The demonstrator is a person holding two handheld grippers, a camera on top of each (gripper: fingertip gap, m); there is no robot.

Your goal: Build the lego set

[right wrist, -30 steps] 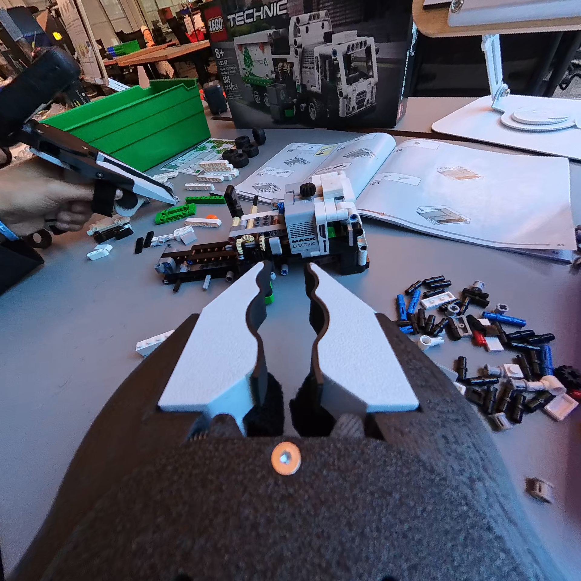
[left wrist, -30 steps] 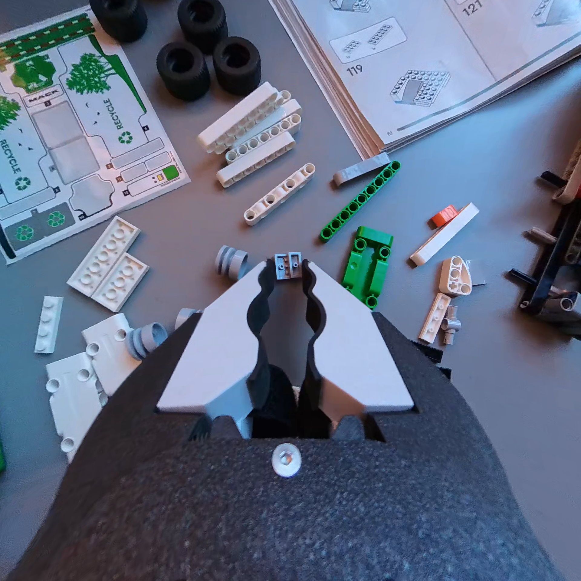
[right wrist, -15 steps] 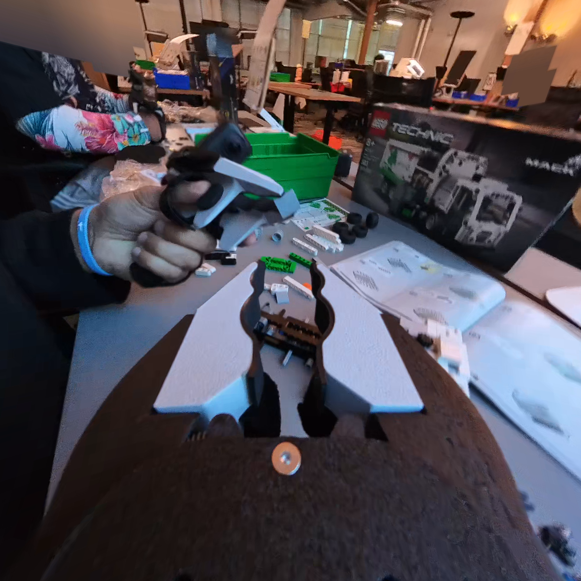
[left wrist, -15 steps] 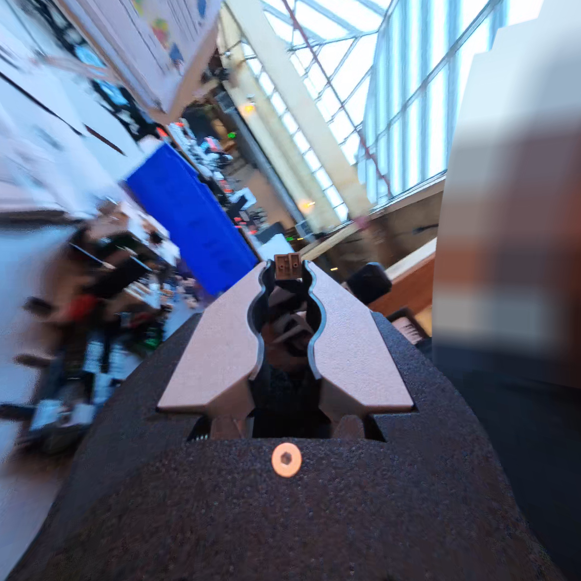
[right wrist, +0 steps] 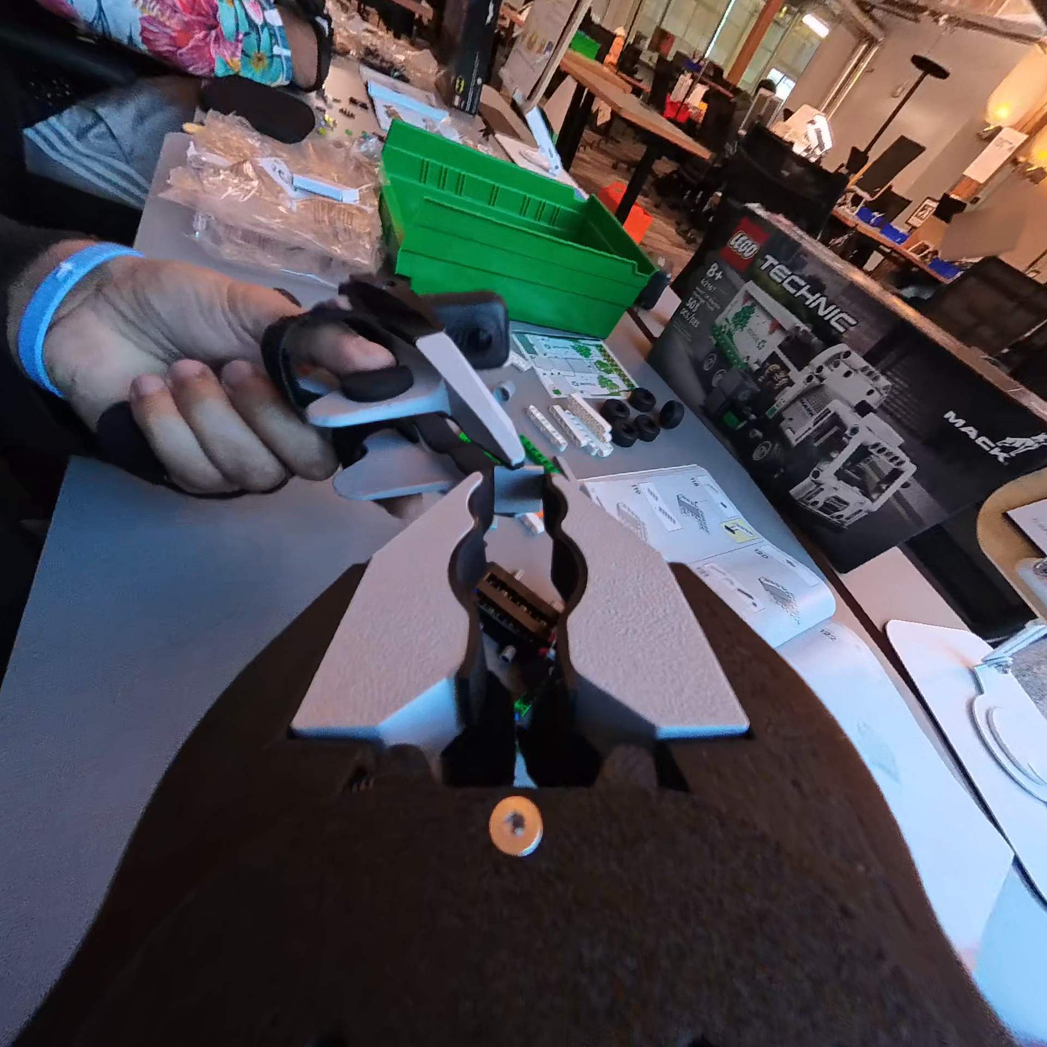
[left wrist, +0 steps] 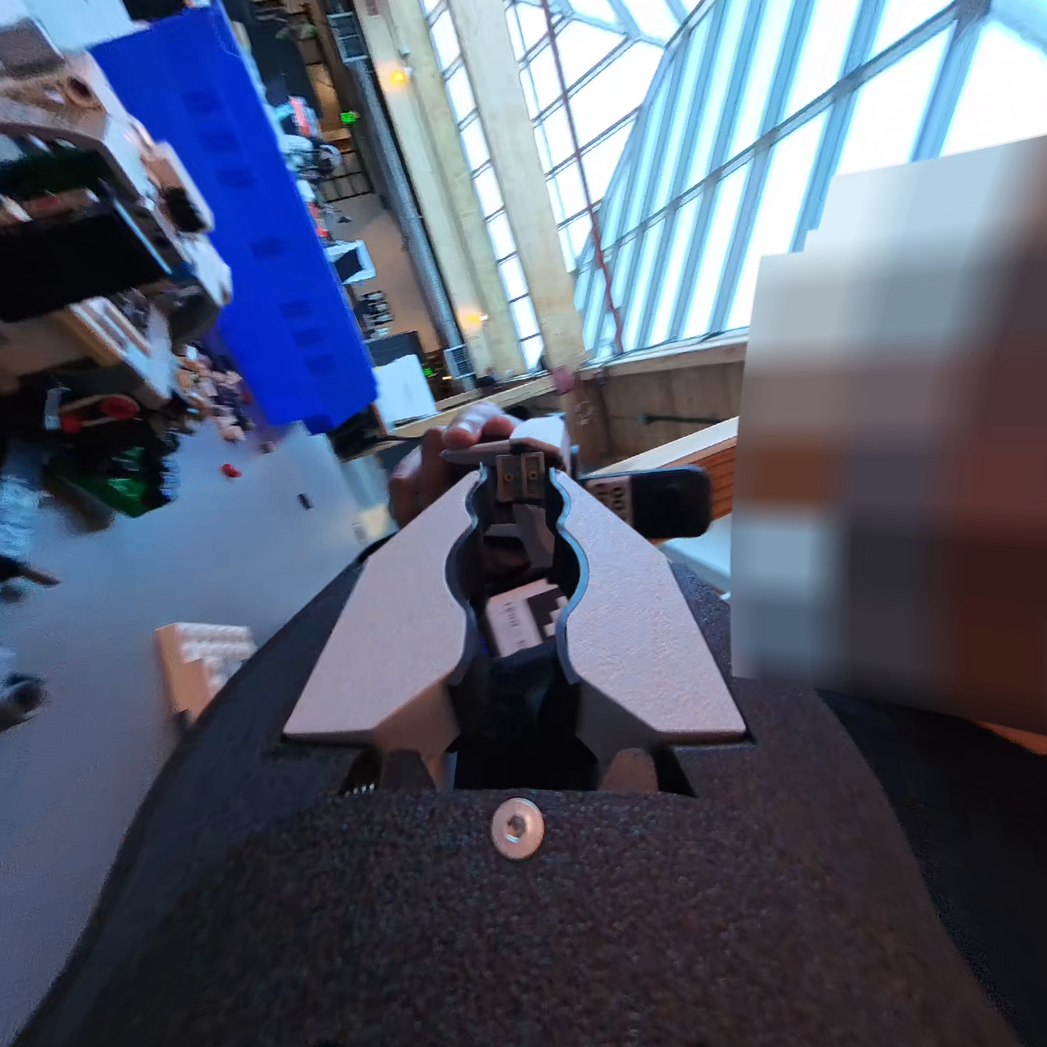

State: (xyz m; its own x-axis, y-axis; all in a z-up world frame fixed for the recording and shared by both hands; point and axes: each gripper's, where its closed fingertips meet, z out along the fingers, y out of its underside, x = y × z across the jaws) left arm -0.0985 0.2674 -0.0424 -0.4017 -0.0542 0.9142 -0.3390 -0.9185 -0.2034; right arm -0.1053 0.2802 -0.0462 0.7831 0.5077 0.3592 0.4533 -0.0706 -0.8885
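My left gripper [left wrist: 516,477] is lifted off the table and shut on a small grey lego piece [left wrist: 518,480] at its fingertips. In the right wrist view that grey piece [right wrist: 518,490] sits between the tips of my right gripper [right wrist: 514,488], whose jaws have closed in on its sides. The left gripper [right wrist: 490,471], held by a hand [right wrist: 187,362], meets it tip to tip from the left. The right gripper [left wrist: 510,447] shows just beyond the piece in the left wrist view. The partly built truck chassis [right wrist: 518,612] lies on the table under the right gripper.
On the grey table [right wrist: 170,566] lie an open instruction booklet [right wrist: 708,544], black tyres [right wrist: 640,419], white beams [right wrist: 566,425] and a sticker sheet [right wrist: 572,368]. A green bin [right wrist: 510,238], the set's box [right wrist: 821,385] and plastic bags [right wrist: 272,192] stand behind. My two grippers' fingertips are within a few centimetres of each other.
The left gripper lifted the grey piece off the table and swung up toward the right gripper. The right gripper rose, turned left and narrowed its jaws around the piece.
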